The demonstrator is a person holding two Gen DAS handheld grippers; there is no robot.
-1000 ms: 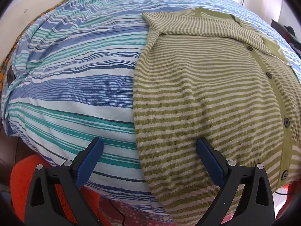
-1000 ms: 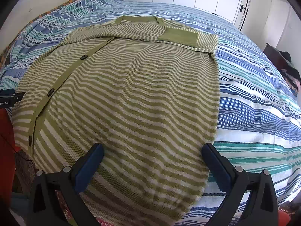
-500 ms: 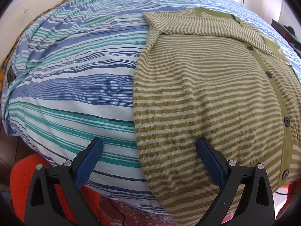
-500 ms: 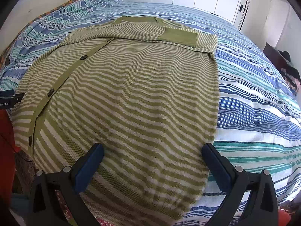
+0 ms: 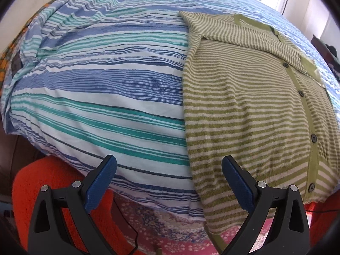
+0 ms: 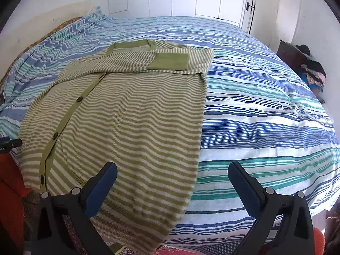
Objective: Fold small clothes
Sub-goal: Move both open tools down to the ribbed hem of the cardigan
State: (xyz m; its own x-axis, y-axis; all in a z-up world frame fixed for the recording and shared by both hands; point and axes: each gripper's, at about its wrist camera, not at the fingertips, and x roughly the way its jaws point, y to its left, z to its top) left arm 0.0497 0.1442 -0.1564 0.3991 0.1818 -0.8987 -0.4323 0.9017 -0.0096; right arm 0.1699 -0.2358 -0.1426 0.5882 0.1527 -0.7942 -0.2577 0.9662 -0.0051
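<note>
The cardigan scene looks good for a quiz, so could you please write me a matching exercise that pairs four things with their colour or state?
Things:
1. cardigan
2. bedspread
3. left claw
4. folded sleeve

Descriptions:
A. blue, teal and white stripes
B. open, holding nothing
C. lies across the cardigan's chest
D. olive and cream stripes, buttoned

Pairs: 1-D, 2-A, 3-B, 4-C

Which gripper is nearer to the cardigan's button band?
Left. The left gripper sits just left of the button band; the right gripper straddles the cardigan's opposite edge.
</note>
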